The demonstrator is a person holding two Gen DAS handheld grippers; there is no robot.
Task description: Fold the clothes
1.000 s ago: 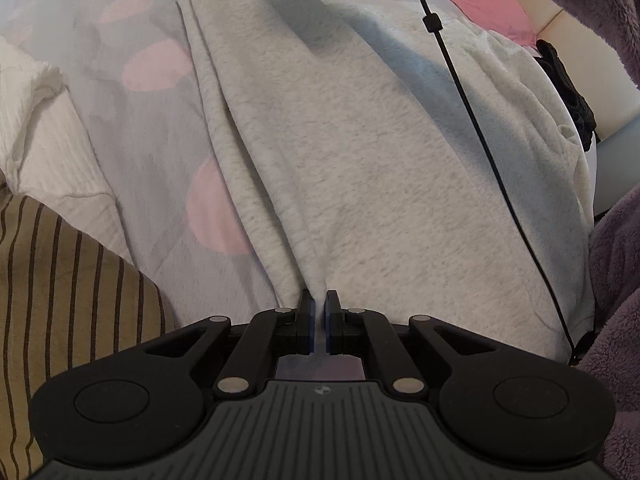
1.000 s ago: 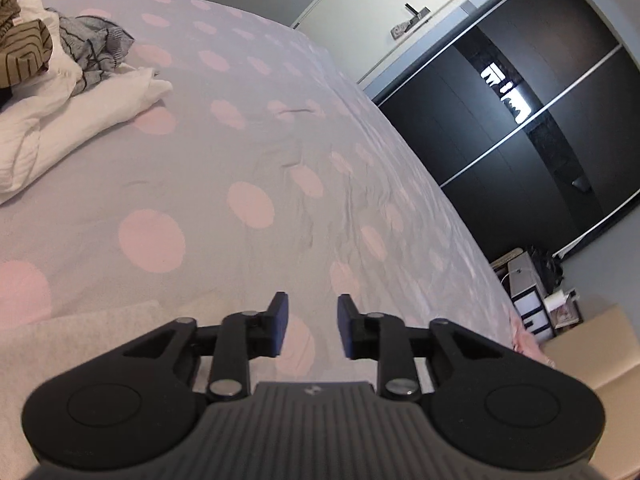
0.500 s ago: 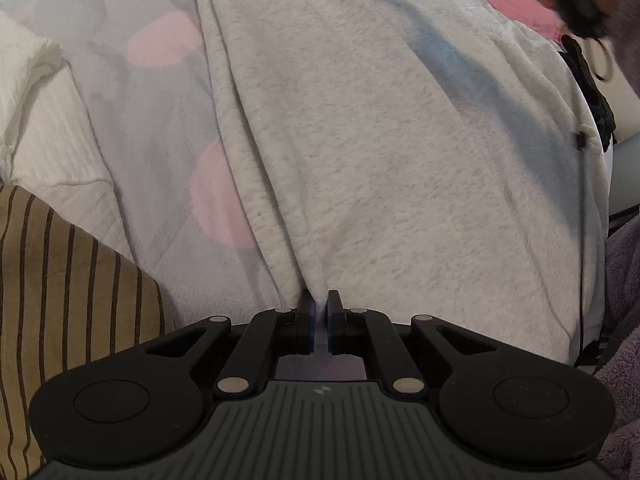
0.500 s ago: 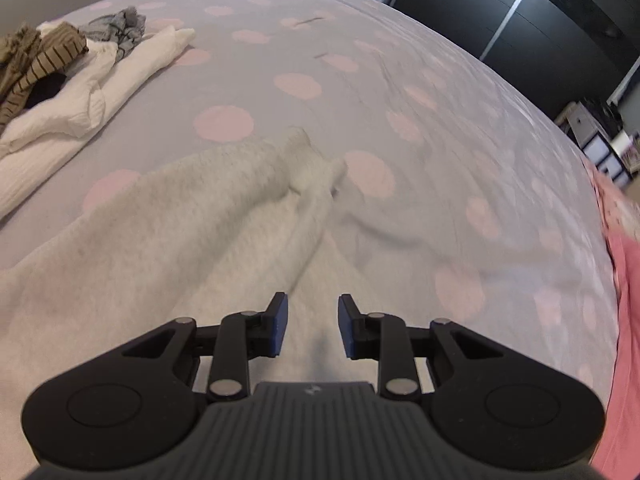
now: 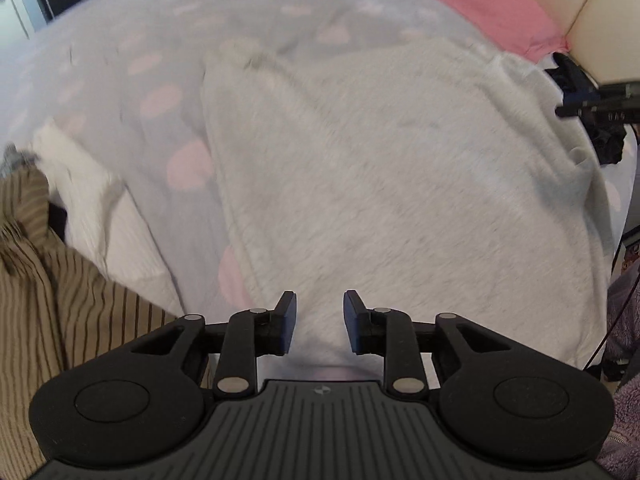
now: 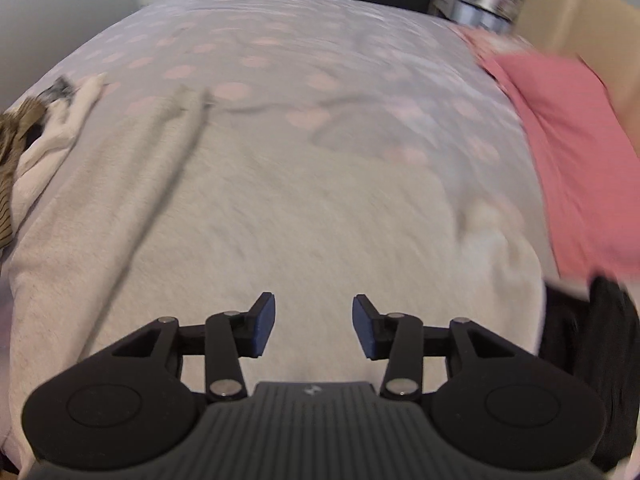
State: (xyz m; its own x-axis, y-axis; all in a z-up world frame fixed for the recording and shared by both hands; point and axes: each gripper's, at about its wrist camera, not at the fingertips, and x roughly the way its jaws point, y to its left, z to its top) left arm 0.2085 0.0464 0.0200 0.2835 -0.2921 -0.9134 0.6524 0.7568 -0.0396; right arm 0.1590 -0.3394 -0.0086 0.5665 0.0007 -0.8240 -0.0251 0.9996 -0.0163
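A light grey sweatshirt (image 5: 400,184) lies spread on the bed, one long fold running down its left side. My left gripper (image 5: 319,322) hovers over its near hem; its jaws are opening and nothing is between them. In the right wrist view the same sweatshirt (image 6: 300,220) fills the middle. My right gripper (image 6: 314,330) hangs above it, jaws opening, with nothing between the pads. The other gripper's tip (image 5: 600,104) shows at the right edge of the left wrist view.
The bed cover (image 6: 280,48) is grey with pink dots. A pile of clothes lies to the left: a white ribbed garment (image 5: 104,216) and a brown striped one (image 5: 60,304). A pink cloth (image 6: 572,144) and a black item (image 6: 592,320) lie to the right.
My left gripper let go of the sweatshirt's hem, opened and rose. My right gripper swung from the bare bed cover to above the sweatshirt, and its jaws widened.
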